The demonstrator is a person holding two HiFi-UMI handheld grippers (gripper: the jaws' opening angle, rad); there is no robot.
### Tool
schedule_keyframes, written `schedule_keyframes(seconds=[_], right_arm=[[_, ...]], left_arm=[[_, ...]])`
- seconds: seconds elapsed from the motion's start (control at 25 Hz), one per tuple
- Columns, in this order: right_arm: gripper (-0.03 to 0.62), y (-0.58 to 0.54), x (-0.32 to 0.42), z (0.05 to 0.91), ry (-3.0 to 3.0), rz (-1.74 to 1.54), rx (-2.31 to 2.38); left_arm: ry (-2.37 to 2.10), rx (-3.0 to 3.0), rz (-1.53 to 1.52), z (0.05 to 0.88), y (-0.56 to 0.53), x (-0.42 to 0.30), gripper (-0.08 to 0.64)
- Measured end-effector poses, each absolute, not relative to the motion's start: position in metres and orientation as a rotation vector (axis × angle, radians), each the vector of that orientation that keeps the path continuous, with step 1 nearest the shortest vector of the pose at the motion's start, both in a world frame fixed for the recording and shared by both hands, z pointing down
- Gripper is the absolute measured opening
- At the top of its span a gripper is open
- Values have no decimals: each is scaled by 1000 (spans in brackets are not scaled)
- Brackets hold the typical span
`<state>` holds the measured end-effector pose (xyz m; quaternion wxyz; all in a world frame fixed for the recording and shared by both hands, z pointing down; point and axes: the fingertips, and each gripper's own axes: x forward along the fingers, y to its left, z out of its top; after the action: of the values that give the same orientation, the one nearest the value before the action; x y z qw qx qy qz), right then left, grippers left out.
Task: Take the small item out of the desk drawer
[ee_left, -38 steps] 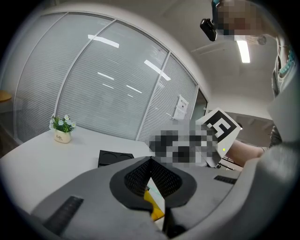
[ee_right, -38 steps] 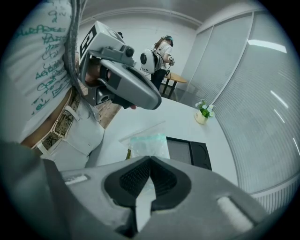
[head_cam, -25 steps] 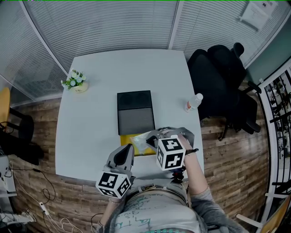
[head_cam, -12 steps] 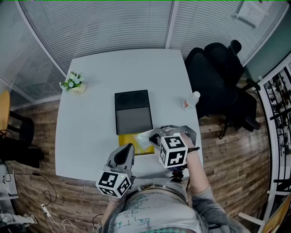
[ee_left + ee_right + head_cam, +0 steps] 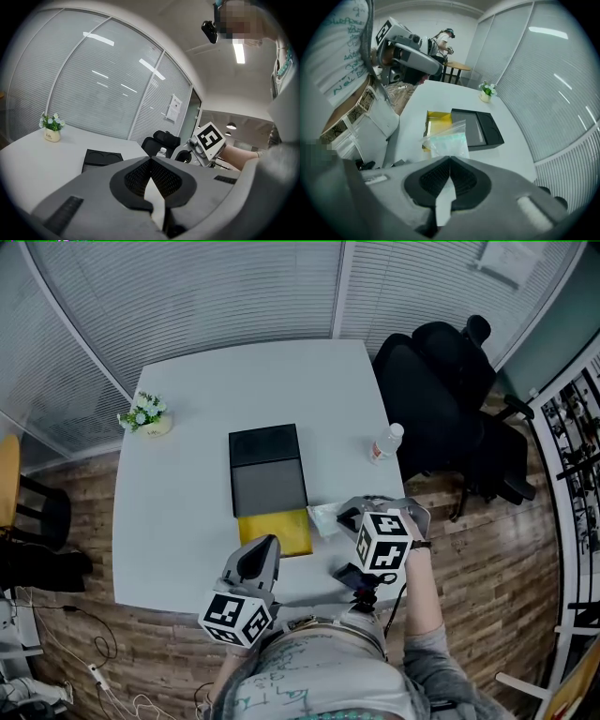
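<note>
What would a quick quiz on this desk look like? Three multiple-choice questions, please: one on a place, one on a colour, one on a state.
1. The flower pot stands on the table: A at the near edge B in the middle C at the far left corner.
2. The open drawer is: A yellow B red C blue.
3. The right gripper is: A open, empty B shut on the plastic bag C shut on a spoon.
Answers: C, the head view shows it there; A, its inside shows yellow; B, the bag is pinched between its jaws.
</note>
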<state>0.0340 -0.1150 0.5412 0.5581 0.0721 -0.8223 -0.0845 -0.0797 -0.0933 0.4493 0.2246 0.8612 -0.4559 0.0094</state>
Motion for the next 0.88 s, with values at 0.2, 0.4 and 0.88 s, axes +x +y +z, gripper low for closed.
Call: schedule_keyframes(seconds=[0.2,0.4,0.88], right_arm=[[5,-116,57,543,-1931,-166,221],[5,-116,66,541,-1936,-165,237],[5,-113,62,554,-1925,-181,205]], left_arm=[[-1239,2398,22,447,-90,-68,-2],[-1201,2426,12,443,-85,-54,-2],[-1201,2411,24,445,-78,-50,-2]])
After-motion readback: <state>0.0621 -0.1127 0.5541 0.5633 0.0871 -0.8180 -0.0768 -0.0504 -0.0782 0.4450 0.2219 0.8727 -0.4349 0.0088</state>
